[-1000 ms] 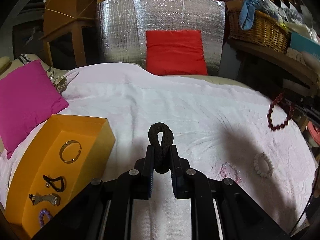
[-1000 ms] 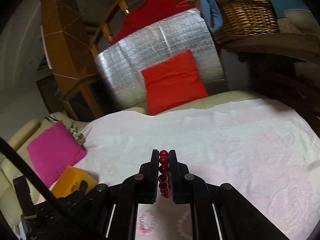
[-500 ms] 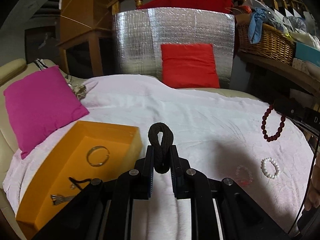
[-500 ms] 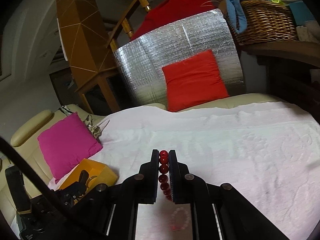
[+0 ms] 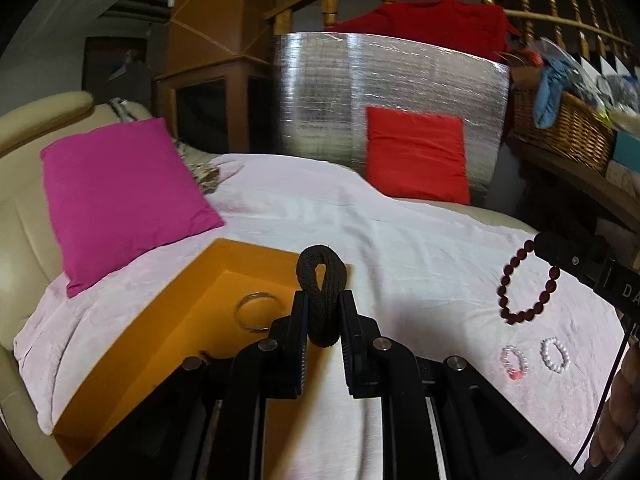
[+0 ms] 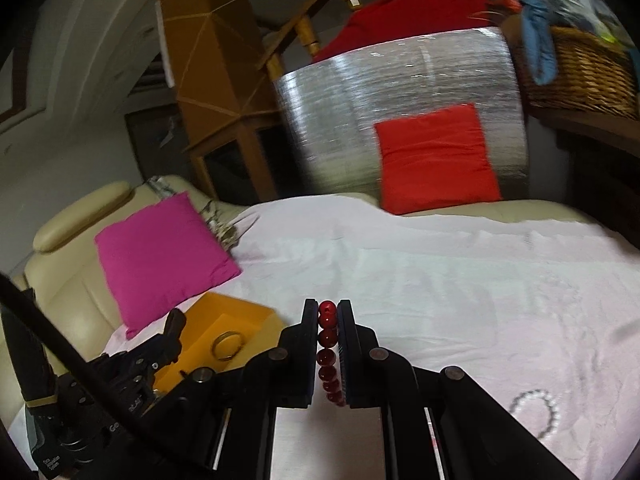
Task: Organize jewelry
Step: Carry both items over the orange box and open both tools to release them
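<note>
My left gripper (image 5: 322, 300) is shut on a dark brown hair tie (image 5: 321, 276), held above the right edge of the orange box (image 5: 200, 280). A gold bangle (image 5: 257, 311) lies in the box. My right gripper (image 6: 328, 308) is shut on a dark red bead bracelet (image 6: 327, 336), which hangs from it above the cloth in the left wrist view (image 5: 524, 284). A pink bead bracelet (image 5: 514, 362) and a white bead bracelet (image 5: 555, 355) lie on the white cloth (image 5: 400, 240). The orange box (image 6: 236, 312) and the left gripper (image 6: 172, 336) show at lower left in the right wrist view.
A magenta cushion (image 5: 120, 196) lies left of the box. A red cushion (image 5: 416, 158) leans on a silver foil panel (image 5: 380, 92) at the back. A wicker basket (image 5: 560, 128) sits on a shelf at right.
Both grippers have moved left, toward the orange box. The box now lies right under the left gripper's tips; the loose bracelets have drifted right in its view. Both grips are unchanged.
</note>
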The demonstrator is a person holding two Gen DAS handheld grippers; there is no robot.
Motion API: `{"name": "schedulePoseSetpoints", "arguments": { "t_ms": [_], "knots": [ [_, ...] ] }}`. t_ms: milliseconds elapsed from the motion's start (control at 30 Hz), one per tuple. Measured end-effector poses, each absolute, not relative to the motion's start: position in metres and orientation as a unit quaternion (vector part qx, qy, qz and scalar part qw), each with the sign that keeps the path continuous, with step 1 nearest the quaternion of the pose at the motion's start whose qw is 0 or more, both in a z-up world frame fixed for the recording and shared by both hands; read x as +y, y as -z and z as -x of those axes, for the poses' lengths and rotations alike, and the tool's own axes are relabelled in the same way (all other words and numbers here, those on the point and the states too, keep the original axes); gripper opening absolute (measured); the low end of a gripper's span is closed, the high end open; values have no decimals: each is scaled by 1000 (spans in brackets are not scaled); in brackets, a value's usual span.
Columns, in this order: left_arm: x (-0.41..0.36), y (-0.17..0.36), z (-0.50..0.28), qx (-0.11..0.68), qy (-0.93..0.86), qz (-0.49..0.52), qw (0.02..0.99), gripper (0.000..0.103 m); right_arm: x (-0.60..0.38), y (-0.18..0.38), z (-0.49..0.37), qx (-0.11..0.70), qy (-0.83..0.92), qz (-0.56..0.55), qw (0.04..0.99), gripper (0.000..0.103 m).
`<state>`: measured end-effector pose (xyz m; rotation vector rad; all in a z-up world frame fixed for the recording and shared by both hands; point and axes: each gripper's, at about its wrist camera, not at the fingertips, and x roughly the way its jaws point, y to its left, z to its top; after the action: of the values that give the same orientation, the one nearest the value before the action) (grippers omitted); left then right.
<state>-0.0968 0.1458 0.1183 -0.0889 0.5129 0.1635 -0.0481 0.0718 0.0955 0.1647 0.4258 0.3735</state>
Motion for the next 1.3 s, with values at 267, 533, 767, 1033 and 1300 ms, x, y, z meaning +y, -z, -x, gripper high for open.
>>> {"name": "schedulePoseSetpoints", "arguments": {
  "t_ms": [267, 533, 767, 1033, 1300],
  "knots": [
    [223, -103, 118, 283, -156, 91, 942, 16, 155, -96, 37, 236, -238, -36, 941, 10],
    [267, -77, 123, 337, -213, 110, 911, 16, 220, -79, 9, 279, -266, -8, 923, 10],
    [280, -65, 119, 359, -229, 102, 899, 16, 245, -56, 2, 305, -273, 9, 912, 10],
    [286, -51, 115, 393, -230, 102, 885, 16, 258, -32, -8, 335, -263, 27, 904, 10],
    [287, -34, 107, 434, -240, 102, 863, 27, 260, -13, -31, 371, -237, 30, 897, 11]
  ]
}}
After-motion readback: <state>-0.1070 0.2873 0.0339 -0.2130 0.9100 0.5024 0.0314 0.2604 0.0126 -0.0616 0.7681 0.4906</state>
